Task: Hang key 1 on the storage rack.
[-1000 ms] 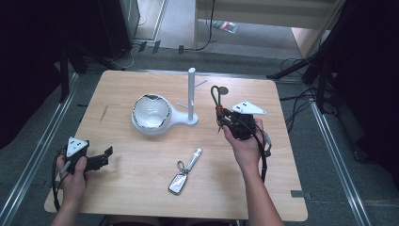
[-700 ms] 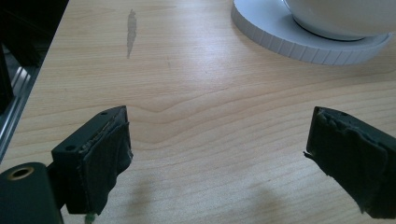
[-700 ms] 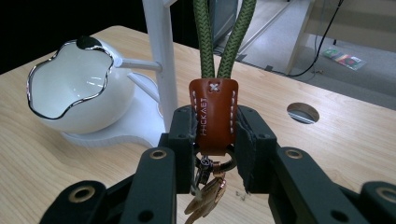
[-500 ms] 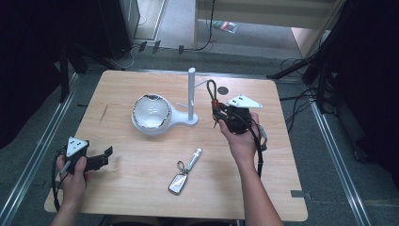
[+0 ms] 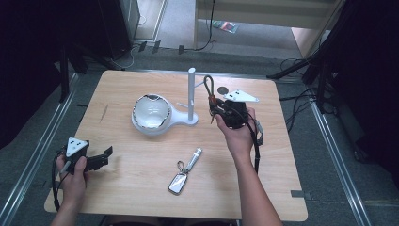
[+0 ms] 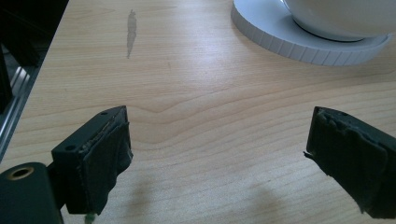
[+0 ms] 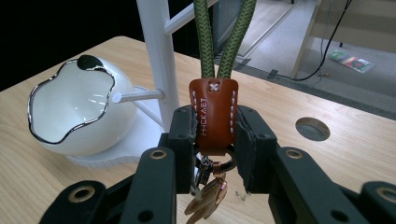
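My right gripper [image 5: 217, 107] [image 7: 215, 128] is shut on a keychain: its pads clamp a brown leather tab [image 7: 213, 114] from which a green cord loop [image 5: 208, 85] [image 7: 224, 35] stands upward and keys [image 7: 208, 198] hang below. It is held just right of the white stand's post [image 5: 191, 92] [image 7: 156, 56], whose short pegs stick out sideways. The stand's base carries a white bowl [image 5: 150, 112] [image 7: 77, 109] with a silver rim. My left gripper [image 5: 104, 157] [image 6: 217, 156] rests open near the table's front left, with bare wood between its jaws.
A car key fob with a silver metal piece [image 5: 181, 176] lies on the wooden table [image 5: 141, 188] in front of the stand. A round cable hole [image 5: 223, 88] sits at the back. Cables and dark floor surround the table.
My right gripper has carried the keychain leftward and slightly up, closer to the stand's post. The left gripper has stayed put.
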`<action>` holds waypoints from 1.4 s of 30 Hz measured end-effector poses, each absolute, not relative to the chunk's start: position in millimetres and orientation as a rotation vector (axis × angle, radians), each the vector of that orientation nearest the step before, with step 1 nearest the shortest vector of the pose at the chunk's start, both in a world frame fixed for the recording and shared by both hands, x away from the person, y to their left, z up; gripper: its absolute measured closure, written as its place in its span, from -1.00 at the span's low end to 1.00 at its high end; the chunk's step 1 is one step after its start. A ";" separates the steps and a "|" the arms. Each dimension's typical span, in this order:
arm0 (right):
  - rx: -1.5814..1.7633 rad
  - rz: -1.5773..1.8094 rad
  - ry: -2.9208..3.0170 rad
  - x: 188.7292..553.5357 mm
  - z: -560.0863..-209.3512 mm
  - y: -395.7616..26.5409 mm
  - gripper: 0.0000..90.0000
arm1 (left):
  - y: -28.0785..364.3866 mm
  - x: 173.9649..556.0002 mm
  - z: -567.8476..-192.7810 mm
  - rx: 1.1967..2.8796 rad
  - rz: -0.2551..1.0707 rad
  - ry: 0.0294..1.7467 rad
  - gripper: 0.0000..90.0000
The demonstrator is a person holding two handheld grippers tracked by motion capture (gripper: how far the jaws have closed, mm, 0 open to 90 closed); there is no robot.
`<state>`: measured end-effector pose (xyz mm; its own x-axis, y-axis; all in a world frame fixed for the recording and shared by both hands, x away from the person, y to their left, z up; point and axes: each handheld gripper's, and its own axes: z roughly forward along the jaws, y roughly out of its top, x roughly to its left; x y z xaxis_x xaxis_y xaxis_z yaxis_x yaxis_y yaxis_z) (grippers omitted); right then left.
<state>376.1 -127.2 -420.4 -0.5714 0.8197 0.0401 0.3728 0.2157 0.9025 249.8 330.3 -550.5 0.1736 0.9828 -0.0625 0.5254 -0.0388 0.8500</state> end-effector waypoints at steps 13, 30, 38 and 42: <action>1.119 1.340 2.072 383.6 -425.6 -121.1 0.57 | 330.4 249.8 -550.5 1.673 0.741 1.454 -0.85; 1.149 1.346 2.099 384.5 -433.8 -123.4 0.46 | 330.4 249.8 -550.5 1.673 0.741 1.455 -0.85; 1.138 1.322 2.109 381.3 -434.0 -126.6 0.41 | 330.3 249.8 -550.6 1.673 0.742 1.455 -0.85; 1.138 1.314 2.096 377.8 -433.9 -129.9 0.35 | 330.3 249.8 -550.6 1.673 0.743 1.455 -0.85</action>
